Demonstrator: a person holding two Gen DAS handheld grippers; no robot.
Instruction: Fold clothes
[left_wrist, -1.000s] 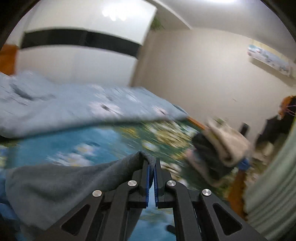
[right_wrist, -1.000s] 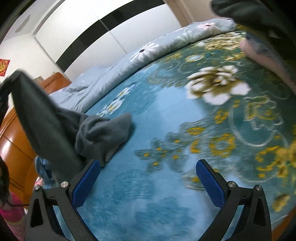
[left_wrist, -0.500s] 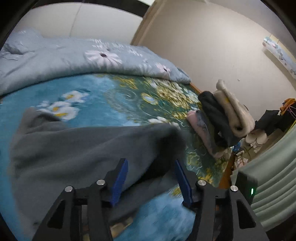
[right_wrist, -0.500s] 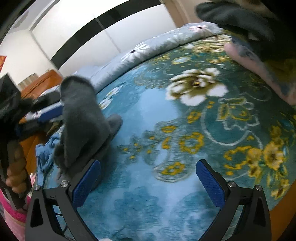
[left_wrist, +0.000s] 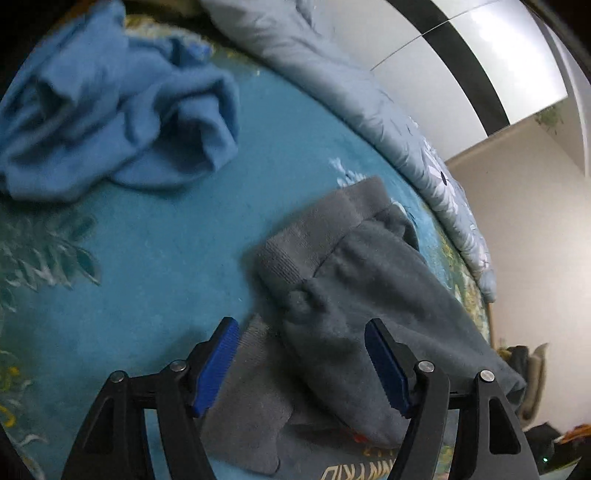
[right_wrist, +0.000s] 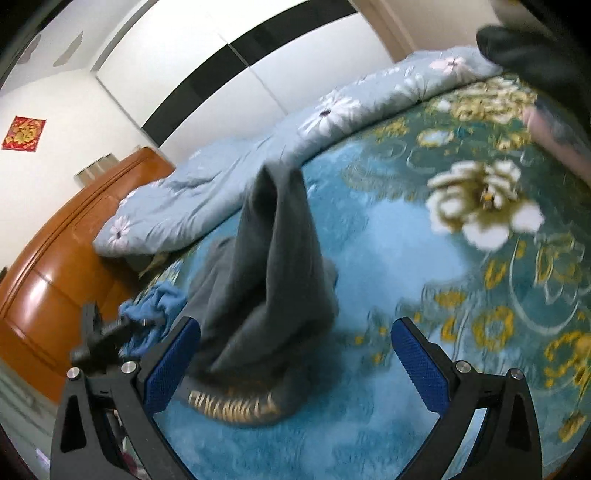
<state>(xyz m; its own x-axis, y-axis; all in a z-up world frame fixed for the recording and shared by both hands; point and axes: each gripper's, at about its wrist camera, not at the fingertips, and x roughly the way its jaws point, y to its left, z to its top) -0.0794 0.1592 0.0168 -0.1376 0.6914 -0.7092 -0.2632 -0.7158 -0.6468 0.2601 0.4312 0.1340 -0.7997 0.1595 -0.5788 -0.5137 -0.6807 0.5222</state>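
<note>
The grey garment (left_wrist: 354, 295) is lying bunched on the teal floral blanket (left_wrist: 155, 258), its ribbed band (left_wrist: 306, 236) toward the 12 o'clock side of the left wrist view and its body trailing down toward 5 o'clock — so its long axis is running from about 11 to 5 across that view. In the right wrist view the same grey garment (right_wrist: 273, 280) is lying from 12 o'clock down to 6, with gold lettering (right_wrist: 232, 404) showing at its near end.

The left gripper (left_wrist: 301, 365) is hanging directly over the cloth with jaws spread, gripping nothing; the ribbed edge is sitting between its blue pads (left_wrist: 216, 363), slightly toward the 10 o'clock one. The right gripper (right_wrist: 295, 365) is likewise released, with the lettered end lying between its fingers near the 9 o'clock pad.

Both are near, but the left one is judged nearer to the band end and better placed to pinch it, the right to take the lettered end.

A crumpled blue garment (left_wrist: 110, 107) is lying well apart at 10 o'clock, and a pale quilt (left_wrist: 369, 96) is edging the blanket.
</note>
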